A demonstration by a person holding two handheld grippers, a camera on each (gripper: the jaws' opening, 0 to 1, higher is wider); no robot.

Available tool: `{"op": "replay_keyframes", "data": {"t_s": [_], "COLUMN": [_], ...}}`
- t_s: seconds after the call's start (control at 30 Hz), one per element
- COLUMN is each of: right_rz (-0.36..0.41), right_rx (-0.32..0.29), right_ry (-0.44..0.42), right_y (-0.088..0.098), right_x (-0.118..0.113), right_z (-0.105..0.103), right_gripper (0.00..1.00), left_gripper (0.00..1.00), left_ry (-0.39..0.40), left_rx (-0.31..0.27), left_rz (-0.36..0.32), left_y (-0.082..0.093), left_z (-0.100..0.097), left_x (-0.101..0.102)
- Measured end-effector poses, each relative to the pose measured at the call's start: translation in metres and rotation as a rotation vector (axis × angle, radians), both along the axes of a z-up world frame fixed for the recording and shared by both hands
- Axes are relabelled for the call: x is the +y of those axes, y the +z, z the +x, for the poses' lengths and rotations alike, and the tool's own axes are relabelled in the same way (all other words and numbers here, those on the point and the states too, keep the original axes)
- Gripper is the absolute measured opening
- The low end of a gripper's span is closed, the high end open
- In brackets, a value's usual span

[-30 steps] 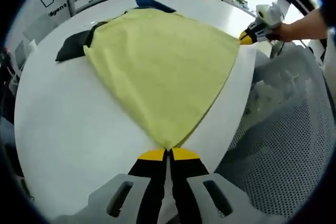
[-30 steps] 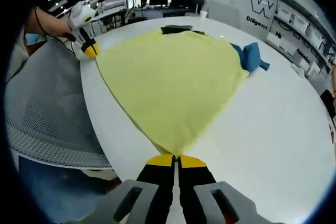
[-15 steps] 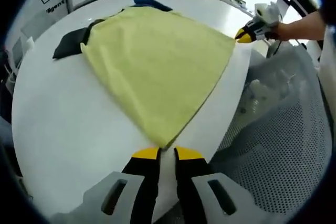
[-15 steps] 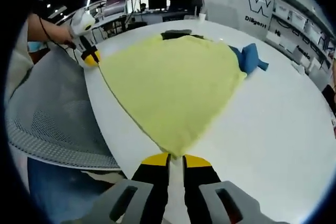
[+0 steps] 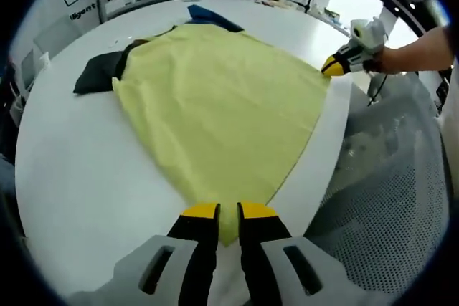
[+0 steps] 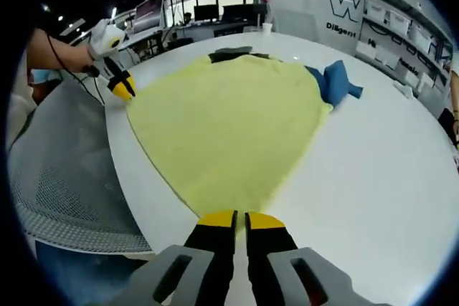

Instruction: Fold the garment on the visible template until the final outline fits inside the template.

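A yellow garment (image 5: 222, 98) (image 6: 229, 120) lies spread flat on the white round table (image 5: 79, 177) (image 6: 373, 177). My left gripper (image 5: 229, 213) stands open at the table's near edge, with one corner of the garment lying between its jaws. In the right gripper view, my right gripper (image 6: 242, 218) has its jaws almost together on the garment's near hem. The left gripper view shows my right gripper (image 5: 331, 69) at the garment's far right corner, held by a hand. My left gripper (image 6: 123, 91) appears in the right gripper view at the garment's left corner.
A black garment (image 5: 97, 73) (image 6: 229, 53) and a blue cloth (image 5: 211, 14) (image 6: 337, 80) lie against the yellow garment's far edge. A grey mesh chair (image 5: 387, 198) (image 6: 64, 177) stands close to the table's edge beside both grippers. Desks and shelves lie beyond.
Both grippers let go of the stretched corners, then moved forward over the garment. The left stays open around its corner and the right has shut again on the hem.
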State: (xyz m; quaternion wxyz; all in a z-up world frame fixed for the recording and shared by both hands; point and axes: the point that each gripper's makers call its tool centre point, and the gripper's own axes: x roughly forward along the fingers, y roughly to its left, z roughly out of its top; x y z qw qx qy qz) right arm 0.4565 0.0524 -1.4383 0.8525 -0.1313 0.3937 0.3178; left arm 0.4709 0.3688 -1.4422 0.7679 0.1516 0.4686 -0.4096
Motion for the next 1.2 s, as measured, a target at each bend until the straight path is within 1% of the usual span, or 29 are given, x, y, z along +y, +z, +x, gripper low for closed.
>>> {"op": "replay_keyframes", "data": {"t_s": [0.1, 0.13, 0.2, 0.27, 0.37, 0.4, 0.43, 0.57, 0.67, 0.73, 0.83, 0.9, 0.97, 1.07, 1.1, 1.2], "right_rz": [-0.008, -0.009, -0.018, -0.014, -0.021, -0.019, -0.006, 0.019, 0.021, 0.036, 0.041, 0.041, 0.042, 0.066, 0.066, 0.074], "right_rx": [0.011, 0.014, 0.02, 0.025, 0.004, -0.004, -0.003, 0.021, 0.022, 0.007, -0.002, -0.01, -0.017, -0.031, -0.032, -0.051], "right_ry": [0.002, 0.003, 0.004, -0.003, 0.002, 0.003, -0.015, -0.036, -0.04, -0.047, -0.063, -0.066, -0.073, -0.108, -0.11, -0.126], "right_y": [-0.003, -0.004, -0.007, -0.008, -0.008, -0.008, -0.007, -0.006, 0.0, 0.005, 0.008, 0.01, 0.013, 0.019, 0.02, 0.025], "right_x": [-0.002, -0.003, -0.006, -0.007, -0.009, -0.009, -0.01, -0.007, -0.006, -0.006, -0.01, -0.012, -0.014, -0.017, -0.018, -0.02], "right_z": [-0.002, -0.003, -0.006, -0.008, -0.009, -0.008, -0.007, -0.008, -0.007, -0.003, 0.007, 0.014, 0.022, 0.038, 0.04, 0.058], "right_gripper": [0.0, 0.0, 0.0, 0.0, 0.0, 0.0, 0.0, 0.0, 0.0, 0.0, 0.0, 0.0, 0.0, 0.0, 0.01, 0.01], "left_gripper": [0.08, 0.07, 0.05, 0.04, 0.03, 0.03, 0.03, 0.02, 0.03, 0.04, 0.05, 0.05, 0.06, 0.06, 0.07, 0.08], "left_ry": [0.005, 0.006, 0.018, 0.025, 0.031, 0.035, 0.043, 0.05, 0.048, 0.05, 0.046, 0.041, 0.054, 0.068, 0.076, 0.09], "left_rx": [0.013, 0.002, 0.006, 0.007, 0.007, 0.006, 0.007, 0.013, 0.018, 0.017, 0.011, 0.001, -0.005, -0.012, -0.014, -0.025], "left_rz": [0.014, 0.009, -0.001, 0.006, -0.001, -0.006, -0.012, -0.015, -0.018, -0.024, -0.029, -0.026, -0.038, -0.051, -0.059, -0.074], "left_y": [-0.005, -0.003, -0.002, -0.002, -0.002, -0.002, -0.003, -0.003, -0.002, 0.0, 0.003, 0.007, 0.012, 0.016, 0.018, 0.021], "left_z": [-0.004, -0.003, -0.002, -0.002, -0.004, -0.004, -0.003, -0.002, -0.002, -0.002, 0.0, 0.003, 0.008, 0.013, 0.016, 0.021], "left_x": [0.003, 0.004, 0.006, 0.009, 0.011, 0.011, 0.011, 0.01, 0.009, 0.008, 0.007, 0.008, 0.008, 0.007, 0.006, 0.003]}}
